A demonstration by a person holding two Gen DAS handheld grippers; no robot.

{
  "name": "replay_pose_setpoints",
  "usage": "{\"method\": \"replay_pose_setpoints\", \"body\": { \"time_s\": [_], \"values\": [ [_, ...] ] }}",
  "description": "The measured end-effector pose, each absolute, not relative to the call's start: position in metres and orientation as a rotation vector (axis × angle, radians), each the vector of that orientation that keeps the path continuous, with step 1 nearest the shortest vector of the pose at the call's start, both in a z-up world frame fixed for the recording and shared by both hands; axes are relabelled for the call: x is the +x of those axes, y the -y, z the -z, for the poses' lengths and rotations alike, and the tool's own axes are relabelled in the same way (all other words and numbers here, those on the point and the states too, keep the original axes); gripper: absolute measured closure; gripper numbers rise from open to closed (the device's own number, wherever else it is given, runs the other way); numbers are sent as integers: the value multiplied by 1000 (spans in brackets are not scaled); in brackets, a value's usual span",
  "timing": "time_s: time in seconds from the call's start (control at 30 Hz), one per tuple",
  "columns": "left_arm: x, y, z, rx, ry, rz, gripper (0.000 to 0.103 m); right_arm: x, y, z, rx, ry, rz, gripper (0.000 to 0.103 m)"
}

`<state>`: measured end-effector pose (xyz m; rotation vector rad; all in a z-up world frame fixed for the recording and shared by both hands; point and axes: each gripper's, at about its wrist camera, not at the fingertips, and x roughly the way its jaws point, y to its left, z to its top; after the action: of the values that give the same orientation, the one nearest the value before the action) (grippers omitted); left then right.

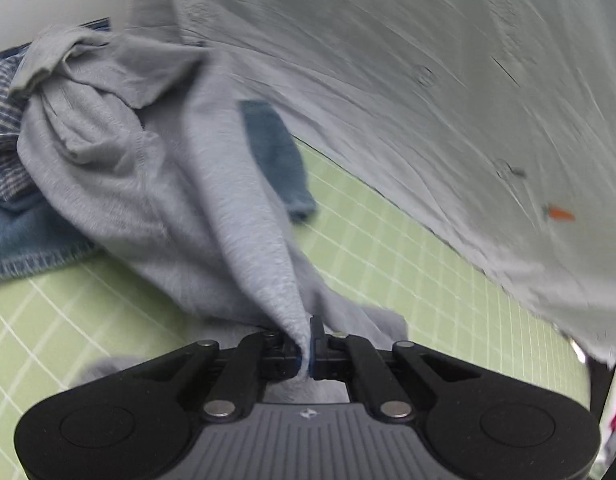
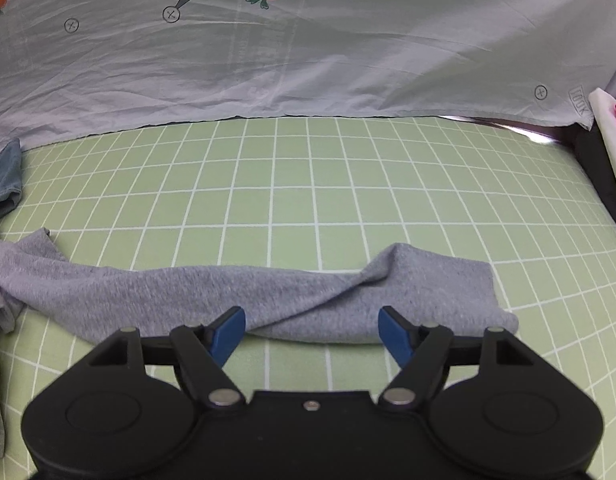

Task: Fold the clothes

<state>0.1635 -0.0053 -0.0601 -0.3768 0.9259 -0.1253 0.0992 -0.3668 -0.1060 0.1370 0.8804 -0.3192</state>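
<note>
Left gripper (image 1: 308, 354) pinched the heather-grey knit garment (image 1: 155, 184), lifting it; right gripper (image 2: 312, 330) gaped over its sleeve (image 2: 428, 292) near the green gridded mat's (image 2: 308, 184) front edge, likely for spreading.

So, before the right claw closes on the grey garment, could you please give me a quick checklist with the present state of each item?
1. Left claw shut on the grey garment: ok.
2. Right claw open: ok.
3. Grey sleeve between the right claw's fingers: ok, though contact cannot be told.
4. Green grid mat ahead is bare for spreading: ok.
5. Garment lies flat: not ok, bunched and twisted.
6. Garment free of the denim piece: cannot tell.
</note>
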Motion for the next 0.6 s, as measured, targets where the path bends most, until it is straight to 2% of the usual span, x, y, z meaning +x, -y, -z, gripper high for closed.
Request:
{"method": "replay_pose_setpoints", "body": {
  "time_s": [0.23,0.6],
  "values": [
    [102,78,53,-333,-950,168,101,34,418,91,156,-847,320,29],
    [19,261,71,-279,-1022,472,100,-77,530,85,240,-828,451,29]
  ]
}}
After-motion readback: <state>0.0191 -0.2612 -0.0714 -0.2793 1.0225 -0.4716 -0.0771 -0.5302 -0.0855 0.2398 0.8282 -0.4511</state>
